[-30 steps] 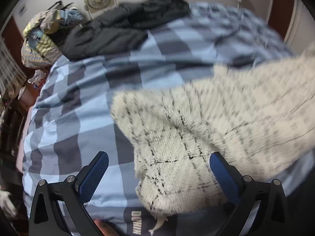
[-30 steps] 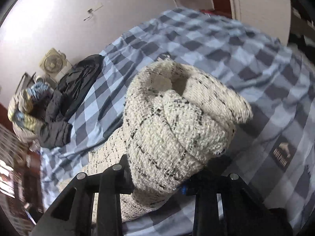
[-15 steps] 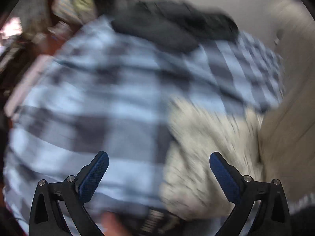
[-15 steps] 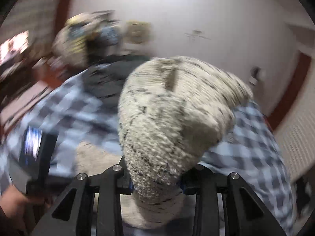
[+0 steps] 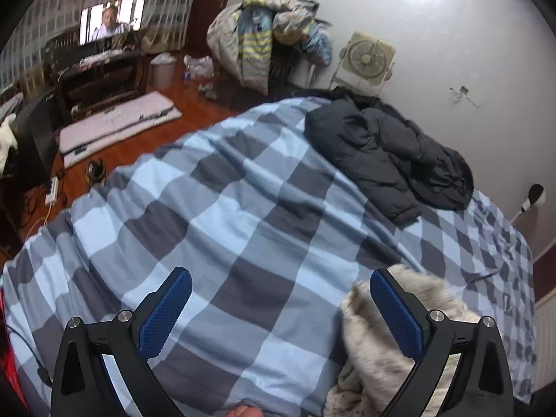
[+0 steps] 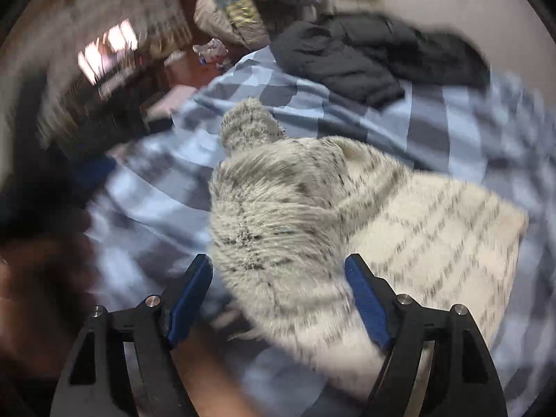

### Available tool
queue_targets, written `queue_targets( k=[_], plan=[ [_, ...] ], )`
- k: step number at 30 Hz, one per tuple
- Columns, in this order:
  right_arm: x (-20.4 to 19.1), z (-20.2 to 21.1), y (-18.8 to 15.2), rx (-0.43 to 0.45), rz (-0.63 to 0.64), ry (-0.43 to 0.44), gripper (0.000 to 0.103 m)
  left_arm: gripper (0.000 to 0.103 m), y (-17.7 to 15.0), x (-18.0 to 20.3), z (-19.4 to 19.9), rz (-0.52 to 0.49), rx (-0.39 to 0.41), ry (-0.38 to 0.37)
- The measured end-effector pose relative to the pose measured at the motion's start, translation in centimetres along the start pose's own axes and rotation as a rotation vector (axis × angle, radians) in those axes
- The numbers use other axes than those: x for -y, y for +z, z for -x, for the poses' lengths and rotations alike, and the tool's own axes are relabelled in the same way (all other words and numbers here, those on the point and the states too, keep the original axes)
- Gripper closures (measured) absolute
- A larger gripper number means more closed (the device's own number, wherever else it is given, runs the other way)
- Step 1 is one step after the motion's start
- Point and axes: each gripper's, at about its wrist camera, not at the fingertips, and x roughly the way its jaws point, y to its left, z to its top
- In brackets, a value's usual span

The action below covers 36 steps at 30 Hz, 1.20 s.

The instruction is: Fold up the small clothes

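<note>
A cream knitted garment (image 6: 330, 215) with thin dark check lines lies bunched on the blue checked bedcover (image 5: 243, 208). In the blurred right wrist view my right gripper (image 6: 278, 278) hangs just over its near end, jaws opening, the cloth between them but free of the blue pads. In the left wrist view my left gripper (image 5: 278, 299) stands open over bare bedcover, with nothing between its fingers. The same garment (image 5: 382, 354) shows behind its right finger, at the lower right. A hand (image 6: 31, 295) shows blurred at the left of the right wrist view.
A dark padded jacket (image 5: 385, 153) lies on the far side of the bed by the wall. Beyond the bed stand a heap of bedding (image 5: 264, 34), a box fan (image 5: 368, 59), a lit screen (image 5: 111, 19) on a stand and a mat (image 5: 114, 125) on the wooden floor.
My right gripper was shut on the cream garment and carried it across the bed; its jaws now stand apart and the garment lies on the cover. My left gripper swung left, off the garment.
</note>
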Motion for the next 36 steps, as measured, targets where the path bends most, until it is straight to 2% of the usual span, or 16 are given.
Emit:
queue_targets(
  k=[2,4,5,7,8,10,13,15,18,22,24,28,30,33,35,36],
  plan=[
    [2.2,3.5,-0.1,0.036,-0.135,0.200,0.026,0.000,0.1,0.8,0.5,-0.022,0.031,-0.011],
    [3.7,6.1,-0.9,0.108,-0.204,0.300,0.005,0.000,0.1,1.4,1.1,-0.037,0.059,-0.041],
    [4.9,7.4,-1.7,0.176,-0.239,0.276,0.001,0.000,0.1,1.6,1.4,-0.041,0.070,-0.056],
    [5.9,8.0,-2.8,0.229,-0.256,0.118,0.001,0.000,0.2,2.2,2.1,-0.054,0.104,-0.087],
    [6.5,7.4,-3.2,0.185,-0.251,0.003,0.001,0.000,0.1,2.5,2.6,-0.064,0.127,-0.113],
    [7.0,5.5,-3.9,0.085,-0.249,-0.118,0.001,0.000,0.1,3.2,3.2,-0.089,0.151,-0.152],
    [4.8,3.6,-5.1,0.062,-0.154,-0.134,0.001,0.000,-0.2,4.2,3.4,-0.125,0.150,-0.221],
    [3.3,2.6,-5.0,0.041,-0.084,-0.203,0.001,0.000,-0.5,4.8,3.2,-0.133,0.128,-0.280],
    [3.1,-0.5,-4.1,-0.045,-0.043,-0.369,0.001,0.000,-1.1,6.1,2.6,-0.155,0.060,-0.398],
    [6.0,-1.2,-3.9,-0.026,-0.248,-0.327,0.001,0.000,-2.7,8.1,1.2,-0.233,-0.051,-0.427],
    [6.7,-0.3,-4.2,-0.028,-0.279,-0.350,0.001,0.000,-3.5,9.3,0.7,-0.282,-0.084,-0.419],
    [6.2,0.9,-3.9,-0.043,-0.231,-0.452,0.001,0.000,-4.5,10.8,1.2,-0.358,-0.068,-0.420],
    [5.7,0.7,-4.0,-0.075,-0.182,-0.460,0.001,0.000,-4.8,11.5,2.5,-0.400,-0.012,-0.430],
    [6.4,1.3,-5.5,-0.099,-0.219,-0.378,0.001,0.000,-5.6,12.8,5.2,-0.476,0.096,-0.508],
    [7.4,1.0,-6.2,-0.113,-0.278,-0.295,0.001,0.000,-6.3,13.8,5.5,-0.528,0.097,-0.536],
    [7.9,0.7,-6.3,-0.132,-0.320,-0.237,0.001,0.000,-6.9,14.5,4.8,-0.563,0.067,-0.516]
  ],
)
